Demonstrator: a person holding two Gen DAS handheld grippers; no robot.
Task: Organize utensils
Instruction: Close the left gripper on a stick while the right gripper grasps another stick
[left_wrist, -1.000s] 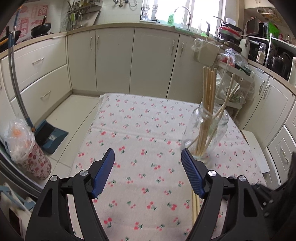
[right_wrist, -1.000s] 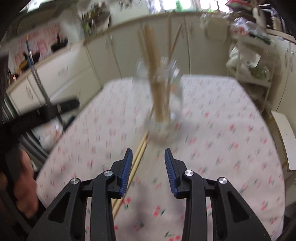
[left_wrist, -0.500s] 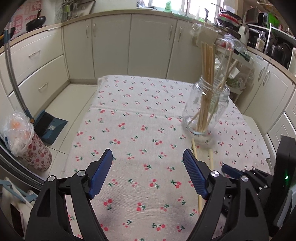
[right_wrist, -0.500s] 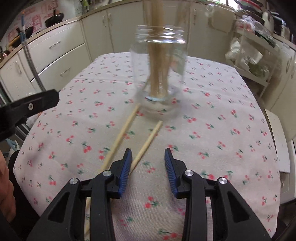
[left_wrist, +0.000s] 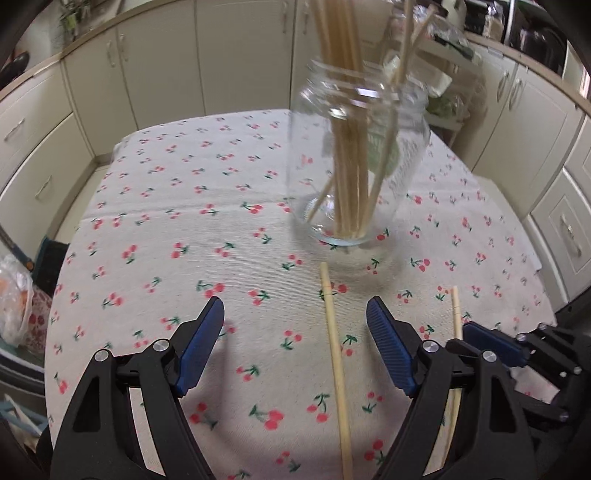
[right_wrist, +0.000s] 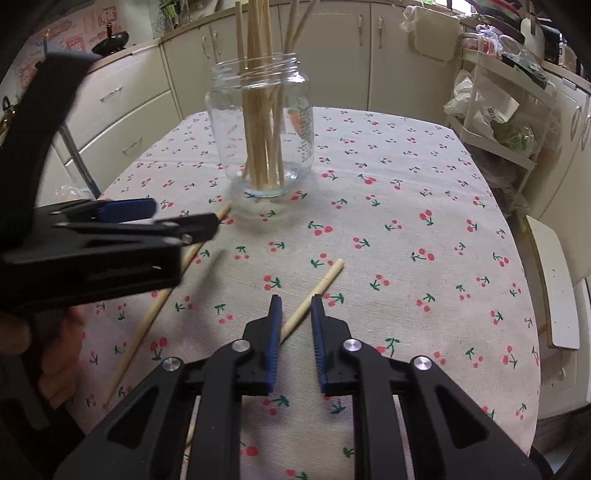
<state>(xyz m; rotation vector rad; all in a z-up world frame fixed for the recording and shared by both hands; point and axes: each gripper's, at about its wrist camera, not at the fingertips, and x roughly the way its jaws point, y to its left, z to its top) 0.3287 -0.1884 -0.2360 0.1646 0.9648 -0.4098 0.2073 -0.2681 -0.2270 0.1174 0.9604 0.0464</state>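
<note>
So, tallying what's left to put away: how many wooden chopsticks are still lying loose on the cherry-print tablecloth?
2. One pale wooden chopstick lies between the closing right gripper jaws; the other chopstick lies between the open left gripper jaws. More could lie out of view.

Home kitchen: cream cabinets (left_wrist: 155, 74), countertops.

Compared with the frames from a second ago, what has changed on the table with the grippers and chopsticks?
Both grippers came down toward the cloth. The right gripper now straddles a loose chopstick and its jaws are closing on it. The left gripper, open, now hangs over the other loose chopstick. The glass jar and both loose chopsticks lie where they were.
</note>
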